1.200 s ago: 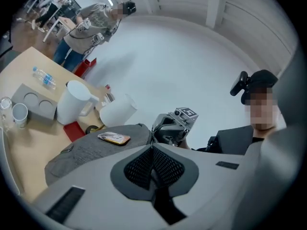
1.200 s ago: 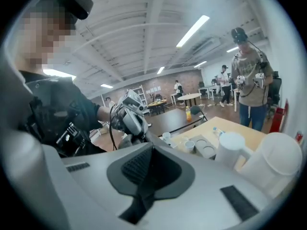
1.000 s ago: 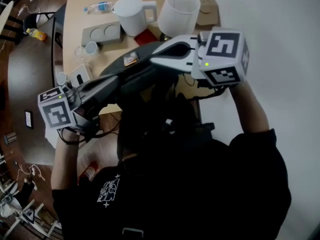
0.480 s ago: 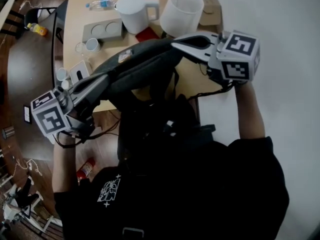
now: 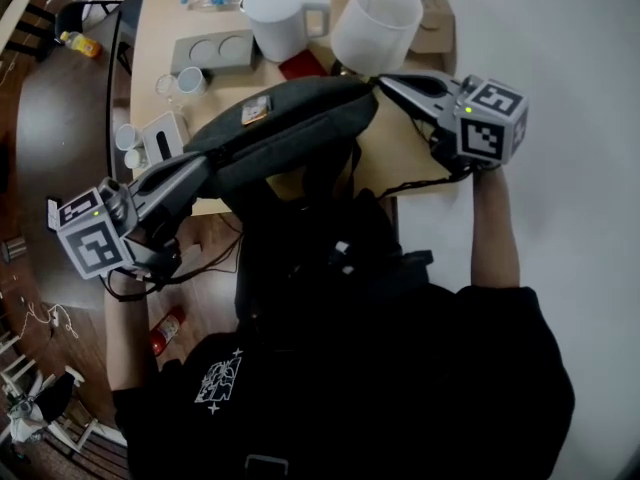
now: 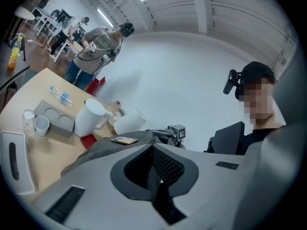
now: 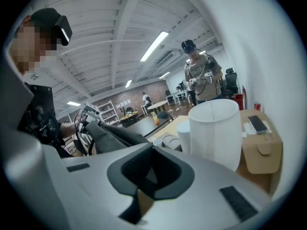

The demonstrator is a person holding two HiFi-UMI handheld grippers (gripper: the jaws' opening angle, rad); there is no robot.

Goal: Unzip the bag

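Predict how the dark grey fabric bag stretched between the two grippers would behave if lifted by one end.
The dark grey fabric bag probably flops: its cloth narrows and creases towards the left gripper and right gripper. It seems light, since two pinched ends appear to carry it. Breakage looks unlikely.

Long dark grey bag, stretched slantwise from left-centre towards upper right of frame, small orange patch on top
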